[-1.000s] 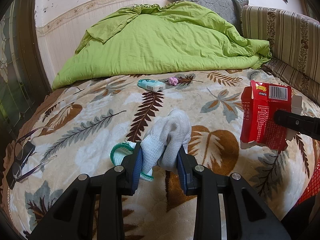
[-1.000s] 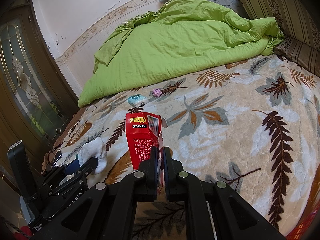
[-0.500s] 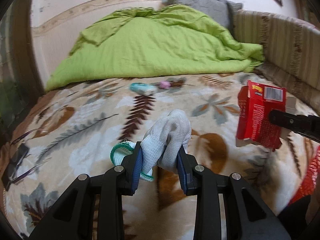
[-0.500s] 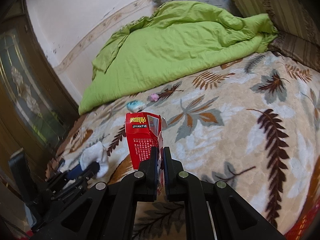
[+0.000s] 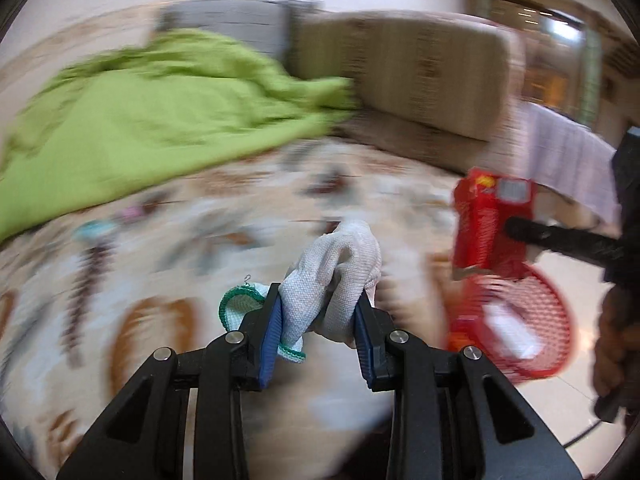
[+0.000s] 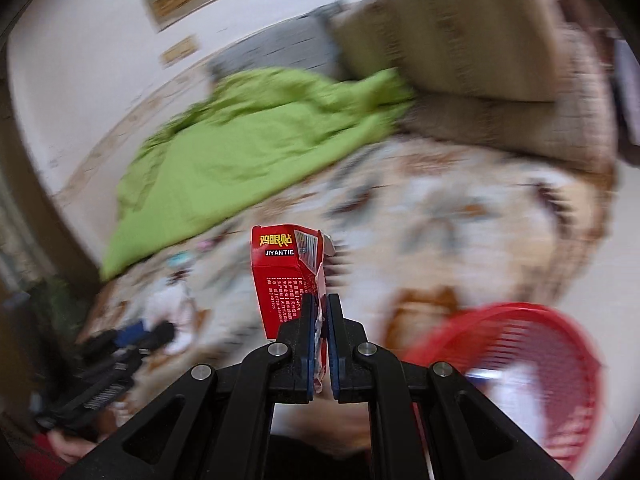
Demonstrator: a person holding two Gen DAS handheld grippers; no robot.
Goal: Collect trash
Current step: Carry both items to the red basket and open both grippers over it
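Where "JIYANTIE" reads white: red carton pinched in right hand-held gripper; left hand-held gripper pinching sock.

We saw the right gripper clamped on a red box; red basket lay right, blurred.

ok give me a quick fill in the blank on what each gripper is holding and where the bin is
1. The left gripper is shut on a crumpled ____ knitted glove with a green cuff.
2. The right gripper pinches a torn ____ cardboard box.
3. The red mesh plastic basket stands on the ____ beside the bed.

Missing words: white; red; floor
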